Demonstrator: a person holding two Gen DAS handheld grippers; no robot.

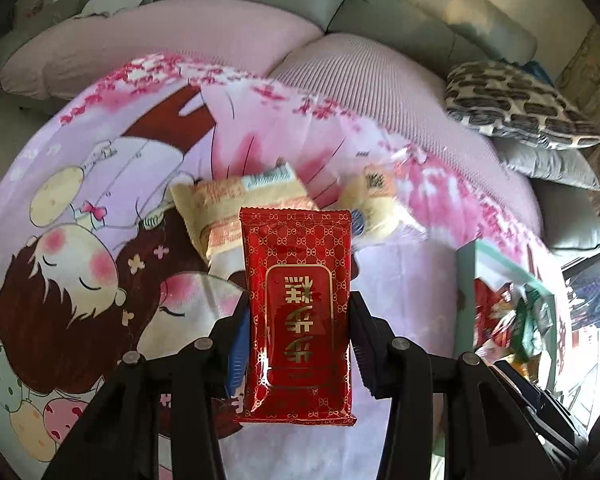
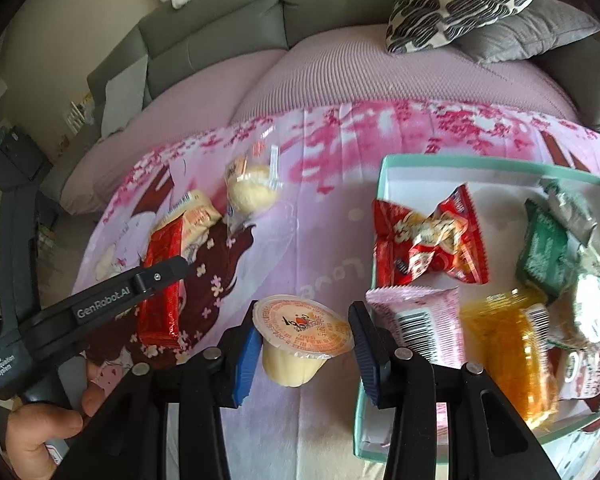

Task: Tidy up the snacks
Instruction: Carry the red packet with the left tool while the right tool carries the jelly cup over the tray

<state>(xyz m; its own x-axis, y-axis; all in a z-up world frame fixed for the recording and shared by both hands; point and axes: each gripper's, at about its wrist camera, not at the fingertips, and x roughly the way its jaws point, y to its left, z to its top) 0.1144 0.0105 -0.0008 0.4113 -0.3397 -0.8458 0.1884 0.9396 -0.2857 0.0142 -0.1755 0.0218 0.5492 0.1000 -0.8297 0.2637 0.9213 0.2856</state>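
My left gripper point(image 1: 299, 308) is shut on a red packet point(image 1: 300, 280) with gold characters, held upright above the cartoon cloth point(image 1: 80, 240). In the right wrist view one of its fingers point(image 2: 160, 276) lies across that red packet point(image 2: 160, 312). My right gripper point(image 2: 304, 340) is shut on a pale yellow pudding cup point(image 2: 296, 344) with an orange lid, just left of a teal-rimmed box point(image 2: 492, 162). Loose on the cloth lie a cream packet point(image 2: 196, 216) and a clear-wrapped round bun point(image 2: 252, 192).
The box holds a red wrapped snack point(image 2: 420, 240), green packets point(image 2: 544, 248), an orange jelly point(image 2: 508, 344) and a pink packet point(image 2: 420, 312). Behind the cloth stands a pink-covered grey sofa with a patterned cushion point(image 2: 460, 0). A person's hand point(image 2: 40, 428) grips the left gripper's handle.
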